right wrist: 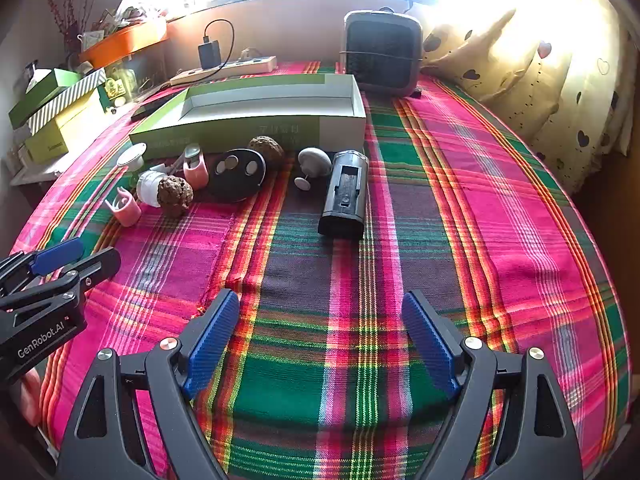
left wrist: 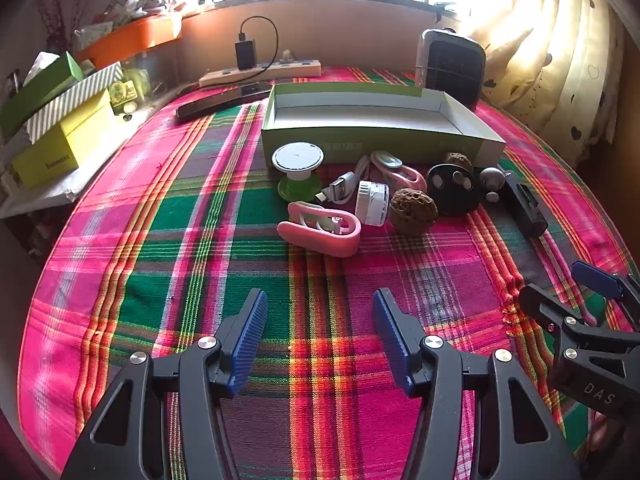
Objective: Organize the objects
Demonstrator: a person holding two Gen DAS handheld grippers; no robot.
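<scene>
An empty green-and-white box (left wrist: 380, 142) (right wrist: 256, 130) lies open on the plaid cloth. In front of it sit small items: a pink clip (left wrist: 320, 230) (right wrist: 126, 206), a white jar (left wrist: 372, 202) (right wrist: 150, 188), a brown walnut (left wrist: 414, 211) (right wrist: 175, 195), a white-topped green stand (left wrist: 298, 170), a black oval remote (left wrist: 452, 188) (right wrist: 236, 174), a grey mushroom-shaped piece (right wrist: 314, 164) and a black battery-like block (left wrist: 524, 208) (right wrist: 346, 194). My left gripper (left wrist: 320, 316) is open above bare cloth, well short of the items. My right gripper (right wrist: 320, 320) is open too, nothing between its fingers.
A small heater (right wrist: 382, 54) stands behind the box. A power strip with a charger (left wrist: 260, 68) lies along the back wall. Stacked green and yellow boxes (left wrist: 60, 120) sit at the left. A curtain (right wrist: 560, 80) hangs at the right.
</scene>
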